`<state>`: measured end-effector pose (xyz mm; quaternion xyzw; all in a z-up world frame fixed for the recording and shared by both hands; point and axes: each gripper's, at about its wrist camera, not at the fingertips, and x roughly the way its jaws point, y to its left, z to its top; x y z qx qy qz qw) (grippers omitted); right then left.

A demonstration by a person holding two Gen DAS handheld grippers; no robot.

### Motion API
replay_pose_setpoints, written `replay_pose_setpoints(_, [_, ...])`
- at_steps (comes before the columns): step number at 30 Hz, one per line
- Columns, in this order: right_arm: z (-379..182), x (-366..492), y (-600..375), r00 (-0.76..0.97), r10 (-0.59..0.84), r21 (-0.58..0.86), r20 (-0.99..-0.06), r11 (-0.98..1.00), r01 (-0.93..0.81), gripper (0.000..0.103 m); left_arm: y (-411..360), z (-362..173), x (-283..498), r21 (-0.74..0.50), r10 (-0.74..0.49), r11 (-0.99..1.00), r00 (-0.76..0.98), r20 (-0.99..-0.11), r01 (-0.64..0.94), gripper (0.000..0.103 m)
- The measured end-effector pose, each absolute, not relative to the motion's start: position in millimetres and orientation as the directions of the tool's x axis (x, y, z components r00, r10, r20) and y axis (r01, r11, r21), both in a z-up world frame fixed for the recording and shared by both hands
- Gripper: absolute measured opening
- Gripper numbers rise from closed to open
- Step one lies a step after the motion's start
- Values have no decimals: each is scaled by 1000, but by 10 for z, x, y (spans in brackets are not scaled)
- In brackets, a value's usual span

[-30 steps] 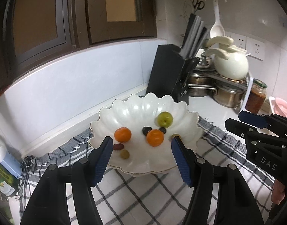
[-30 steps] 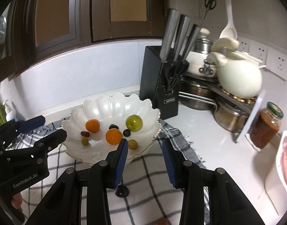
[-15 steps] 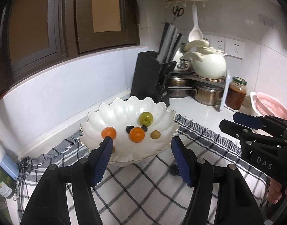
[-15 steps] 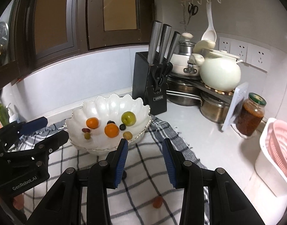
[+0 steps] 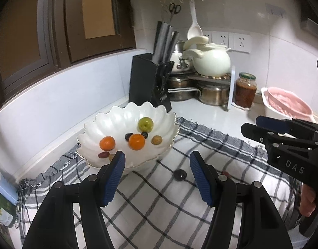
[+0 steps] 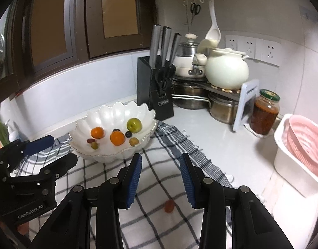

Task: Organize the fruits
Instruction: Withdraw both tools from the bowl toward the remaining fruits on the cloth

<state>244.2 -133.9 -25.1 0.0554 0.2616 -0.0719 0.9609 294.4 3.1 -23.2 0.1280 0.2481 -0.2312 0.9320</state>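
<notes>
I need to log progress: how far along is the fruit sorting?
Done: two oranges, a green fruit and small pieces sit in the white bowl. In hand: nothing; both tools are open. Left: a dark fruit and a red fruit on the checked cloth.

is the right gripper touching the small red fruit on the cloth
Apart. The right wrist view shows the open right gripper with checked cloth visible between its fingertips and the small red fruit.

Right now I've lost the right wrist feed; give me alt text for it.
The open right gripper hovers over a checked cloth, a small red fruit lying between its fingers. Ahead, a white bowl holds fruit; the left gripper is at left.
</notes>
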Motion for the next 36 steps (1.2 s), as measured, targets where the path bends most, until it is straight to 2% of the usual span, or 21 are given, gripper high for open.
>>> replay_pose_setpoints(13, [-551, 2247, -1384, 822, -156, 51, -548, 975, 218, 39, -76, -482, 2845, 134, -391, 827, 729, -562, 546, 64])
replay_pose_setpoints(23, [-811, 2233, -1328, 793, -133, 45, -594, 979, 198, 39, -131, -755, 2893, 158, -372, 808, 699, -610, 568, 64])
replay_pose_setpoints(36, [-1065, 2378, -1370, 765, -120, 68, -633, 976, 209, 39, -276, -954, 3117, 179, -372, 788, 686, -626, 590, 64])
